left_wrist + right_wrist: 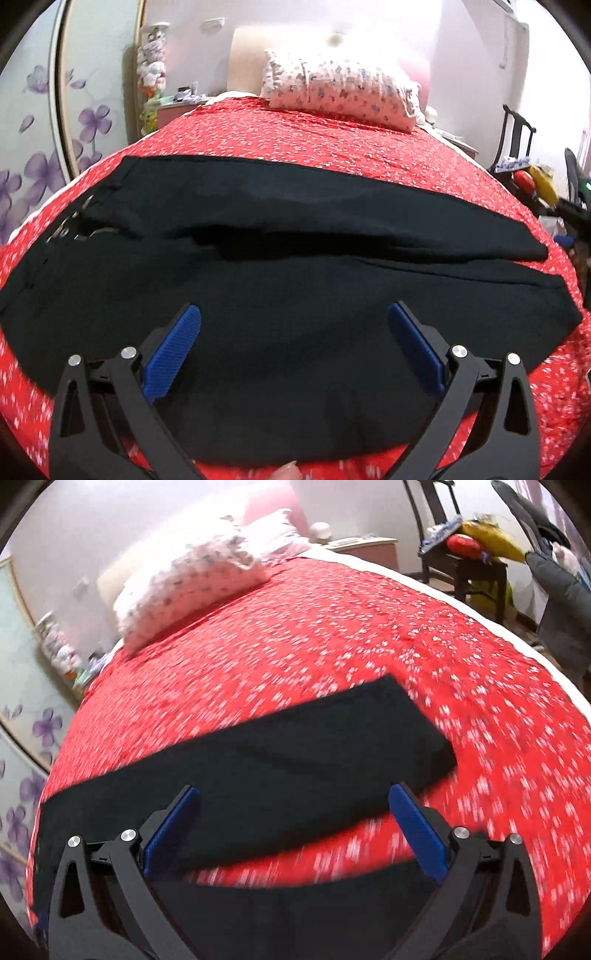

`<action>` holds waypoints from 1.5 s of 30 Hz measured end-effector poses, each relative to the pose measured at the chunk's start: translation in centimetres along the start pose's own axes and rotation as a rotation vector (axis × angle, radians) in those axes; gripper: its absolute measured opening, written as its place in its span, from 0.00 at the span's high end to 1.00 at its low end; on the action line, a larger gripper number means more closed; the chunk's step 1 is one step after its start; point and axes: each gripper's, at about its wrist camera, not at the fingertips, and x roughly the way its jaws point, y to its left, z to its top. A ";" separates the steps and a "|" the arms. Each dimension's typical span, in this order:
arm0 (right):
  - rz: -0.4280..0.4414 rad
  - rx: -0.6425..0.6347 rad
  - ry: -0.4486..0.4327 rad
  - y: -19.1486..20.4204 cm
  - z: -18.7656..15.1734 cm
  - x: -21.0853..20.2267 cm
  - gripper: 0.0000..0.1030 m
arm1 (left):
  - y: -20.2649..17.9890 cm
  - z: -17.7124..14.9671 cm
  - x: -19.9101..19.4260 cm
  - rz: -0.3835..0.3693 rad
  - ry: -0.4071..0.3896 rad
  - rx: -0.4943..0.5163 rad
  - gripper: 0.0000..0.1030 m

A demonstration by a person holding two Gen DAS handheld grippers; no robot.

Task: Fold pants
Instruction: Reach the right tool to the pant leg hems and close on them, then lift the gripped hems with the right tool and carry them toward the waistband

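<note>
My left two-finger gripper with blue ribbed pads has its jaws spread wide with nothing between them, and it hangs over the near half of the black fabric pants. My right two-finger gripper with blue pads is just as wide apart and empty, poised above the near edge of the pants. From the left wrist I see the pants whole: spread flat across the red bedspread with small white flowers, waistband to the left of view, both legs running right, the far leg lying partly over the near one along a raised seam. The right wrist shows only the leg end of the pants, a squared-off cuff lying flat on the bedspread, and that view is smeared with motion blur. Beyond the pants, at the head of the bed, lies a white pillow printed with small blue flowers, seen in both views. Only the left wrist shows the pale sliding door with purple blossoms clearly, left of the pants. The right wrist alone gives a good look at the dark wooden chair piled with red and yellow things, right of the pillow.
</note>
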 end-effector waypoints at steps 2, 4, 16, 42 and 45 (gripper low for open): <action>-0.034 0.016 -0.013 -1.0 2.0 2.2 0.01 | -0.2 0.2 1.1 -0.007 0.004 0.010 0.02; -0.064 0.039 -0.033 -2.0 3.7 4.1 0.04 | -0.1 0.1 2.1 -0.035 0.034 -0.004 0.02; -0.192 0.200 -0.059 -6.8 8.0 11.0 0.41 | 1.6 -0.9 3.3 -0.192 0.065 -0.094 0.02; -0.010 0.164 -0.260 -5.8 4.7 1.6 0.79 | 2.3 -0.8 4.1 -0.230 0.077 -0.148 0.02; 0.063 0.139 -0.306 -5.1 2.3 -3.1 0.79 | 2.4 -0.9 4.1 -0.235 0.075 -0.157 0.02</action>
